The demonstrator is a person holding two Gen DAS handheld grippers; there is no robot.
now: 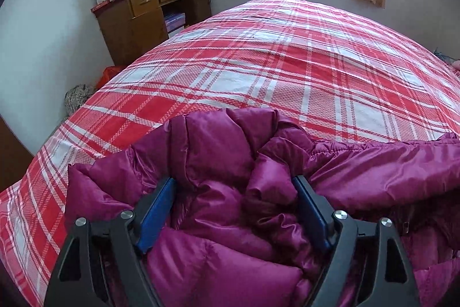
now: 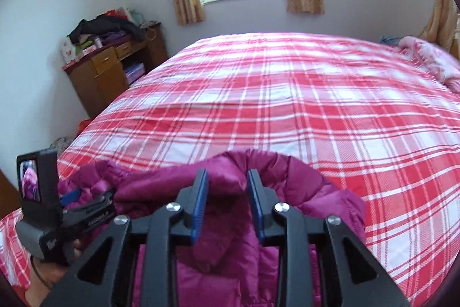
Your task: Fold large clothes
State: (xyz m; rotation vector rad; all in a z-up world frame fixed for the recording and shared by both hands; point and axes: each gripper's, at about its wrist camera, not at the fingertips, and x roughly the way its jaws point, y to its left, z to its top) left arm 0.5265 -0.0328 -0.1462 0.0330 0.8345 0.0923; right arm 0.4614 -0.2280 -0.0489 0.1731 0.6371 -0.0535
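Observation:
A magenta puffer jacket [image 1: 224,140] lies bunched at the near edge of the bed. My left gripper [image 1: 233,180] is down in its padding. Its jaws stand wide apart and puffy folds bulge between the blue pads [image 1: 156,209]. In the right wrist view the jacket [image 2: 302,186] shows a rolled collar edge. My right gripper [image 2: 227,173] hovers just over that edge, its jaws a little apart and not pressing on the cloth. The left gripper [image 2: 72,196] and the hand holding it show at the lower left of that view, low on the jacket.
The bed [image 1: 273,62] has a red and white plaid cover that stretches far ahead. A wooden cabinet [image 1: 138,22] piled with clothes stands at the back left. A red bag [image 1: 107,75] lies on the floor by the bed. A pink blanket [image 2: 431,56] sits at the far right.

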